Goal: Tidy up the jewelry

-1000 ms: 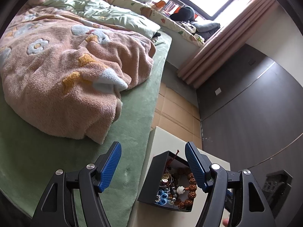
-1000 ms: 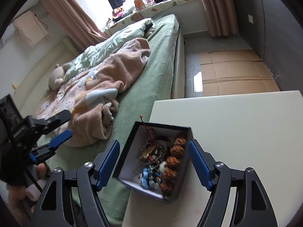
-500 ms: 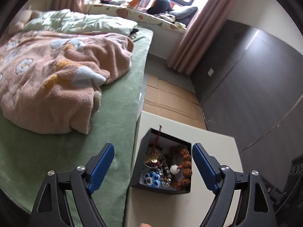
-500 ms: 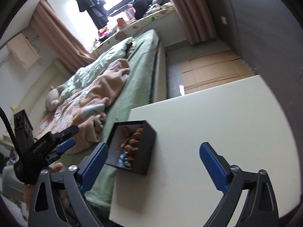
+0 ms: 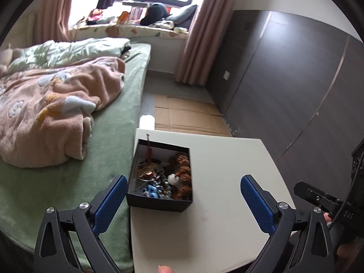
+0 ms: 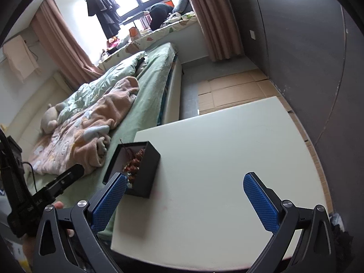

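A black open box (image 5: 159, 201) stands at the left edge of the white table (image 5: 223, 216), close to the bed. Inside lie a brown bead bracelet (image 5: 183, 170), blue beads (image 5: 151, 190), a gold piece (image 5: 145, 170) and a red cord (image 5: 149, 150). My left gripper (image 5: 183, 179) hovers in front of the box, its jaws opening, nothing between the pads. My right gripper (image 6: 184, 177) stands open over bare table (image 6: 227, 147), with the box (image 6: 145, 173) just beyond its left finger (image 6: 109, 202). Each gripper also shows at the edge of the other's view.
A bed with a green sheet (image 5: 56, 182) and a pink blanket (image 5: 45, 113) borders the table's left side. Flattened cardboard (image 5: 188, 118) covers the floor beyond. A dark panelled wall (image 5: 295, 79) runs along the right. A fingertip (image 5: 165, 269) shows at the bottom edge.
Both grippers drew back from the box and their jaws spread wider. The left view rolled level. The right gripper shifted right, so the box left the gap between its fingers.
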Available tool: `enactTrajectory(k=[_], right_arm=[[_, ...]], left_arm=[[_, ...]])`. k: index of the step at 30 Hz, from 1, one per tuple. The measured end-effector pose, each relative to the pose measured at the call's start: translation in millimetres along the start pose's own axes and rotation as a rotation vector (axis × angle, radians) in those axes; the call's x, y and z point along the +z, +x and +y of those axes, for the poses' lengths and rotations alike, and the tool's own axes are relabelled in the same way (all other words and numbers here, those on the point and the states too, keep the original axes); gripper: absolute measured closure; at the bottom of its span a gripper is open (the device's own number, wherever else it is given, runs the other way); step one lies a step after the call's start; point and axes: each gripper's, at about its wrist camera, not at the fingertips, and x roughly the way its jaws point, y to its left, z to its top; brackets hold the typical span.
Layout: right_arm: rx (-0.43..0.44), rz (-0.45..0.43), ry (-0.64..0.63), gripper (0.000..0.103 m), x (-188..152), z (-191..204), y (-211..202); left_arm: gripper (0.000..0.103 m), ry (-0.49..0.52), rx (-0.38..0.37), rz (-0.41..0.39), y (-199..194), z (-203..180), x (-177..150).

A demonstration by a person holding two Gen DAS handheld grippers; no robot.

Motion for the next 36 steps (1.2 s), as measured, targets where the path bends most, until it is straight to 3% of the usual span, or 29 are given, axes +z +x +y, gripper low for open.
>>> enactTrajectory(k=[14, 18, 25, 36], right_arm=[[-0.048, -0.014, -0.035, 0.000, -32.6, -13.6, -36.6], [-0.081, -0.020, -0.069, 0.000, -36.8, -13.0, -34.7], [-0.074, -0.022, -0.038, 0.000, -37.4, -27.0, -39.1], [-0.076, -0.037, -0.041, 0.000, -39.6, -30.6, -46.4]], left_arm=[[0.000, 0.164, 0.013, -0.018, -22.8, -38.6, -31.5], [0.000, 0.169, 0.006, -0.015, -25.1, -42.7, -37.6], [0.000, 0.210, 0.051, -0.021, -24.9, -50.5, -42.9], [0.000, 0.192, 0.044, -0.030, -28.2, -48.8, -42.6]])
